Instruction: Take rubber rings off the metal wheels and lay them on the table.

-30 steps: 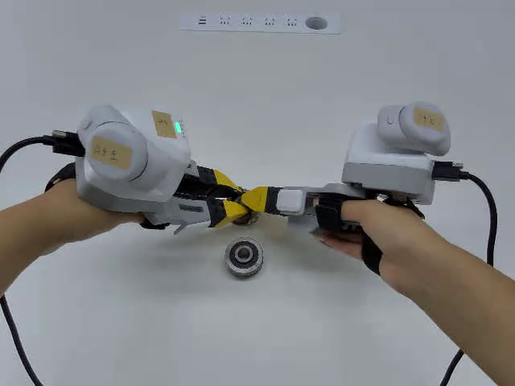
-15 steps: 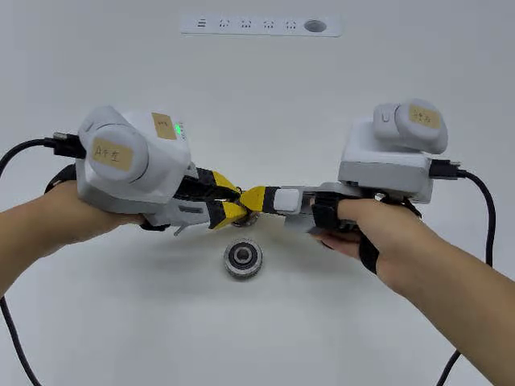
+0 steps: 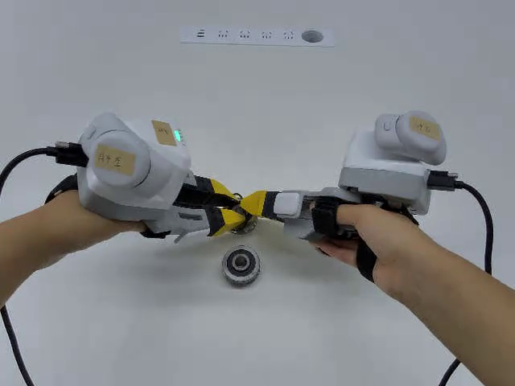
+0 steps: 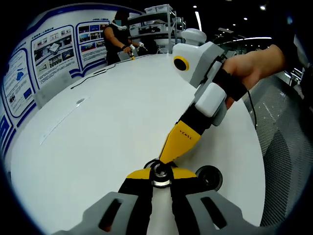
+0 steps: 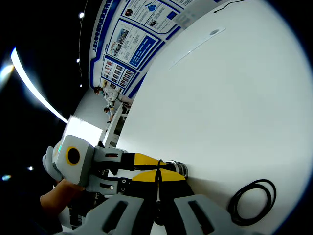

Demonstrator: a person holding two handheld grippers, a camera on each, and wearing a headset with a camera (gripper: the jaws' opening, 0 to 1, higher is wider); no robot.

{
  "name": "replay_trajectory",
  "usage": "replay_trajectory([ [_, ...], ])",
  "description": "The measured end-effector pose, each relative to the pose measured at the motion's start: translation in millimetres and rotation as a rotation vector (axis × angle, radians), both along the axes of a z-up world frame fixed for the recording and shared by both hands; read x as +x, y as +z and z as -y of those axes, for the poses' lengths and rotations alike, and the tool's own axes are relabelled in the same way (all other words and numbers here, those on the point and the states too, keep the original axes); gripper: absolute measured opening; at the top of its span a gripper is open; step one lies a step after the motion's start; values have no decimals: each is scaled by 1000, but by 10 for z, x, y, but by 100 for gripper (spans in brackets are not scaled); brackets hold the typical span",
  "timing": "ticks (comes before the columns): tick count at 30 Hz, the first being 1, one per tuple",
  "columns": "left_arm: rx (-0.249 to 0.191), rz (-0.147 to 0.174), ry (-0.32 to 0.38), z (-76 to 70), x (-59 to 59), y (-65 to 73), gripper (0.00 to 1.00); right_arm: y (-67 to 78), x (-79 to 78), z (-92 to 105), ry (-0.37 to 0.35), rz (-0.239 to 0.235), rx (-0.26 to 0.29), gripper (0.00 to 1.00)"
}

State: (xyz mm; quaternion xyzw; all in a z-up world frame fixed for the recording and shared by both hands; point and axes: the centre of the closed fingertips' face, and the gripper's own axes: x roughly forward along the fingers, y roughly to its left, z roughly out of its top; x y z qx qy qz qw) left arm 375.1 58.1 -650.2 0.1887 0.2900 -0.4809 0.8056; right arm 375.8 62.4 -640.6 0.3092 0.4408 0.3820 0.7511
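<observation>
Rubber ring (image 5: 158, 177), soft, stretchy, pinched at its edge in clenched right claw (image 3: 254, 203), stiff heavy wheel (image 4: 159, 175) clamped in left claw (image 3: 232, 215), above bench (image 3: 241, 112) centre, beyond another wheel (image 3: 241, 264).

A plain white worktop (image 3: 257, 104) spreads wide, a white socket strip (image 3: 256, 36) lying at its far side. Beyond are blue-and-white wall posters (image 4: 49, 44) and pale shelving (image 4: 164, 17), under a dark ceiling (image 4: 234, 19) with a bright light strip (image 5: 34, 83).
</observation>
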Motion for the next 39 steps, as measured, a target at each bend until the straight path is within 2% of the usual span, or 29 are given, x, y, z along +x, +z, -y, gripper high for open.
replay_trajectory([
  [4,27,24,-27,-7,-12,12,14,-15,7,-7,-5,-17,10,2],
  [11,38,41,-28,-91,-43,79,17,18,12,-68,-11,-34,39,2],
  [12,51,47,-35,-108,-54,80,17,24,10,-79,-11,-34,40,2],
  [13,86,64,-59,-144,-73,77,18,36,7,-98,-10,-31,40,2],
  [14,87,64,-64,-145,-94,83,19,45,5,-110,-8,-29,42,2],
  [17,66,59,-62,-149,-148,126,22,81,-1,-145,-10,-35,60,2],
  [20,67,70,-43,-189,-166,155,22,113,-7,-165,-9,-34,66,2],
  [25,4,82,39,-245,-148,254,25,167,6,-120,-26,-31,82,2],
  [27,-18,97,71,-278,-127,312,28,188,20,-77,-38,-30,88,2],
  [29,-45,125,106,-297,-97,408,30,200,20,-33,-48,-30,89,2],
  [33,-76,151,138,-328,-85,536,34,207,7,55,-67,-35,94,2],
  [39,-85,172,190,-425,-62,604,42,238,2,216,-106,-40,104,2],
])
